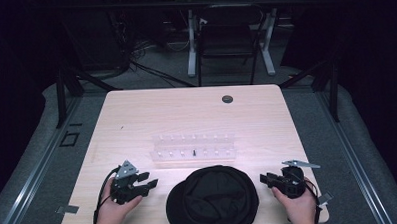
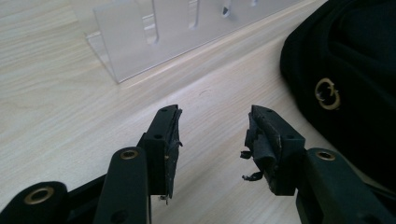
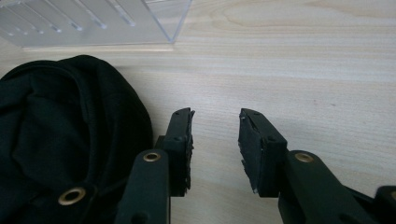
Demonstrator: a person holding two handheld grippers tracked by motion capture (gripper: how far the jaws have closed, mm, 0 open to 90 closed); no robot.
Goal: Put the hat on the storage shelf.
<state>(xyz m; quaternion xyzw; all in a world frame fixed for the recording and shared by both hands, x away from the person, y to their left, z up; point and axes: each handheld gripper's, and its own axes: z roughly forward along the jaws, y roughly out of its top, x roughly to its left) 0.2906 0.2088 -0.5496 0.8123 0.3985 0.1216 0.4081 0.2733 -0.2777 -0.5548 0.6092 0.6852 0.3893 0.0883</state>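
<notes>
A black cap (image 1: 213,197) lies at the table's near edge, between my two grippers. My left gripper (image 1: 151,179) rests on the table to the cap's left, open and empty, a hand around it. In the left gripper view its jaws (image 2: 214,122) stand apart over bare wood, with the cap (image 2: 355,79) at the right. My right gripper (image 1: 263,179) sits to the cap's right, open and empty too. In the right gripper view its jaws (image 3: 215,122) point across the wood, with the cap (image 3: 65,135) at the left. A clear plastic rack (image 1: 194,148) stands beyond the cap.
The rack (image 2: 159,32) (image 3: 88,21) has two rows of slots, one holding a small dark piece (image 1: 194,152). A dark round grommet (image 1: 227,99) sits in the far part of the wooden table (image 1: 136,114). Desk legs and cables stand on the floor beyond.
</notes>
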